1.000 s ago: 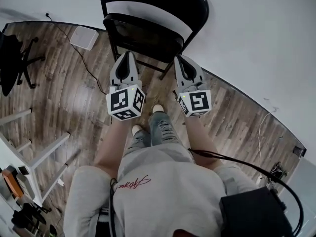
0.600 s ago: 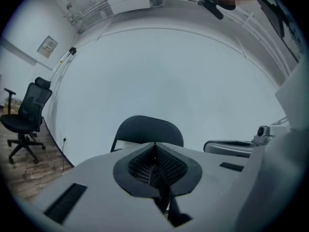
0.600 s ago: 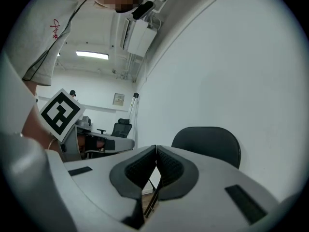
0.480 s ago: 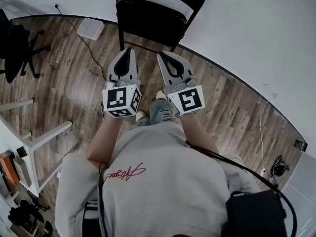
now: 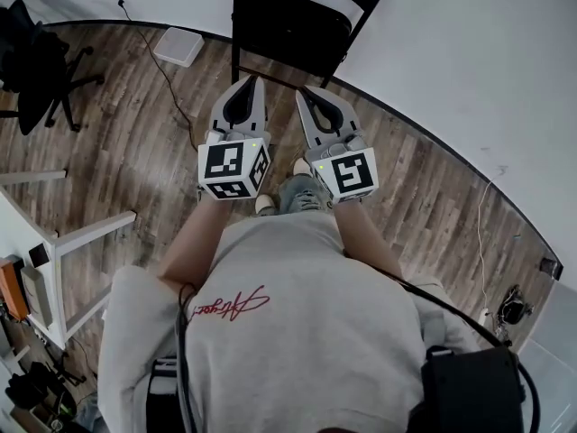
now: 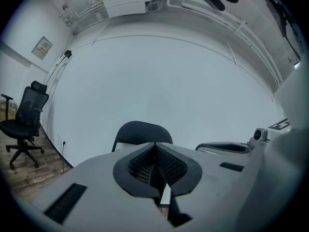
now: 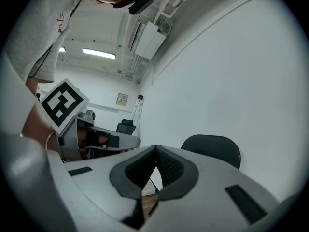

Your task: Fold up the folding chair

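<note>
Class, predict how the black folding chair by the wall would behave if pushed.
The chair looks stiff, with a thin tube frame, so probably light. On slim legs over smooth wood floor, it may slide or tip.

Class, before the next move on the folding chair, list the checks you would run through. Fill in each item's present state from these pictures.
1. Nothing in the left claw: ok, its jaws are together with nothing between them.
2. Nothing in the right claw: ok, its jaws are together and it is empty.
3. Jaws parted enough to take the frame: not ok, both are shut.
4. Claws at the folding chair: not ok, both hang apart from it.
5. Chair folded flat: cannot tell. The seat looks upright near the wall, but the hinges are unclear.
</note>
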